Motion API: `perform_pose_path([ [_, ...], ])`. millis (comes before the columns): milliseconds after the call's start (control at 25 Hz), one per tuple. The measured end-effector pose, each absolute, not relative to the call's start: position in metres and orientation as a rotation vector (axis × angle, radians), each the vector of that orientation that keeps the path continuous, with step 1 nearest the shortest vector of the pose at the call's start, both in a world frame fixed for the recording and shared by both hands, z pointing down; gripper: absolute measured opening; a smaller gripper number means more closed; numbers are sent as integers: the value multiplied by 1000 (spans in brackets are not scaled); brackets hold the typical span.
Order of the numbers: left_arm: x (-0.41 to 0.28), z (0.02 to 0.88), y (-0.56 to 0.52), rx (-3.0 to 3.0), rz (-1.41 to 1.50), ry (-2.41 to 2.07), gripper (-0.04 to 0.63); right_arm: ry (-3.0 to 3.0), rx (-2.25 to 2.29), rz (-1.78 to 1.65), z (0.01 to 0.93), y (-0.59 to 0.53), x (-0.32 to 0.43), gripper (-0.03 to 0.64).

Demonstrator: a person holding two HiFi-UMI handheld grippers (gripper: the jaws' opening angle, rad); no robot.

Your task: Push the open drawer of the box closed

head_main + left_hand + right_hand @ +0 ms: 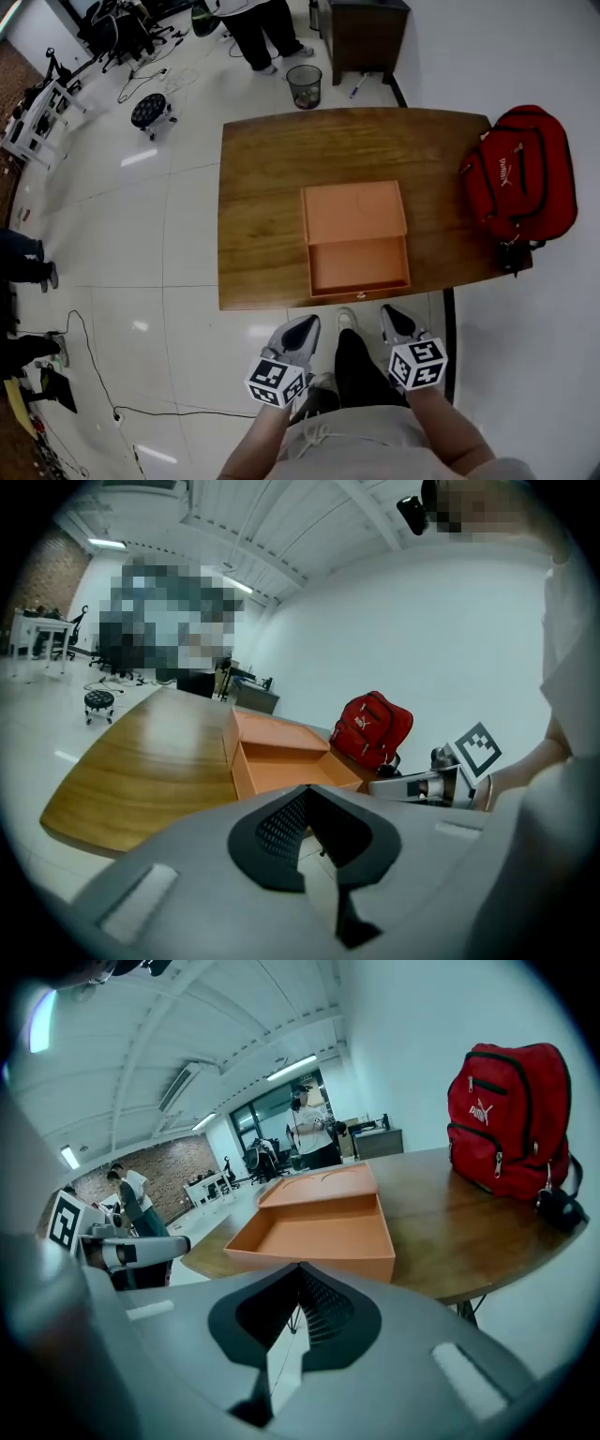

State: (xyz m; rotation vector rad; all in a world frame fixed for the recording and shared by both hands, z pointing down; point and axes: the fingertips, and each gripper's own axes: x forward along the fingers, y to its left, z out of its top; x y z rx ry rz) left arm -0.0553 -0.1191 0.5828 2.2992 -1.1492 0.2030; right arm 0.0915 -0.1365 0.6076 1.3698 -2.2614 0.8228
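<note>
Not begun yet, with the drawer [359, 263] standing out of the orange box [352, 212] at the table [262, 206] near edge, and left gripper [302, 330] and right gripper [395, 319], both closed on nothing, hanging short of it.

Two grippers sit low in the head view, side by side with a gap between them. The left gripper [302, 328] is just left of the middle. The right gripper [397, 319] is just right of it. Both point up the frame, and their tips lean a little toward each other. Each one's jaws are pressed together at the tips, with nothing between them. The bare left arm [251, 439] and right arm [448, 433] come in from the bottom edge.
</note>
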Motion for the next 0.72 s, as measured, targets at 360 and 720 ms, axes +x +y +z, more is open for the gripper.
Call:
perform_pose_path([
  [360,-39,635,-149,2184,271,-1095,6,-2170,1312,900,654,-157,101,3],
  [720,-27,642,-173,2149,288,-1061,6,-2150,1280,923,659,-184,101,3],
])
